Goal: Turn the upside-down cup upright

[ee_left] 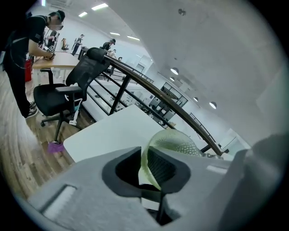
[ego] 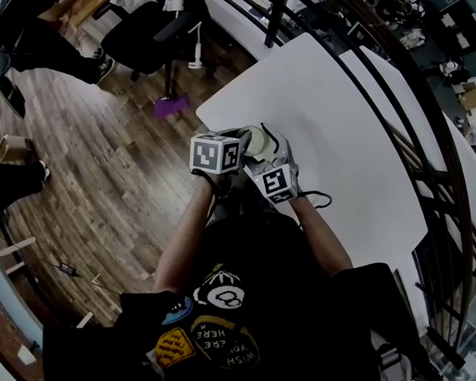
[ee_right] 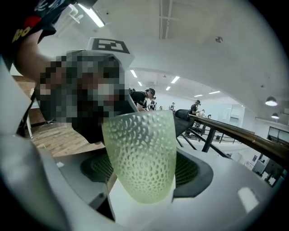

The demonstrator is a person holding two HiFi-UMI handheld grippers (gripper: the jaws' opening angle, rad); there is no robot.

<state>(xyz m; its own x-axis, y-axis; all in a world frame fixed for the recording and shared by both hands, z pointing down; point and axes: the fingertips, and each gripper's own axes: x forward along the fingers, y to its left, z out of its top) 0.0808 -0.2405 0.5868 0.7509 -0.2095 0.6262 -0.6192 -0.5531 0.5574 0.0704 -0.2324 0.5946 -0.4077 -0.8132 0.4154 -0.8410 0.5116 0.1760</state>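
A pale green dimpled cup (ego: 255, 141) is held in the air over the near corner of the white table (ego: 338, 125), between both grippers. In the right gripper view the cup (ee_right: 142, 153) stands with its wide end up, and my right gripper (ee_right: 142, 168) is shut on its body, a ribbed pad against each side. In the left gripper view only the rim and part of the wall of the cup (ee_left: 174, 142) show. My left gripper (ee_left: 145, 164) is pinched on that thin wall. In the head view the left gripper (ego: 237, 147) and right gripper (ego: 260, 159) meet at the cup.
A black office chair (ego: 146, 31) and a purple object (ego: 170, 106) are on the wooden floor beyond the table's corner. A dark curved railing (ego: 391, 74) runs along the table's far side. A person (ee_left: 27, 54) stands at a desk in the background.
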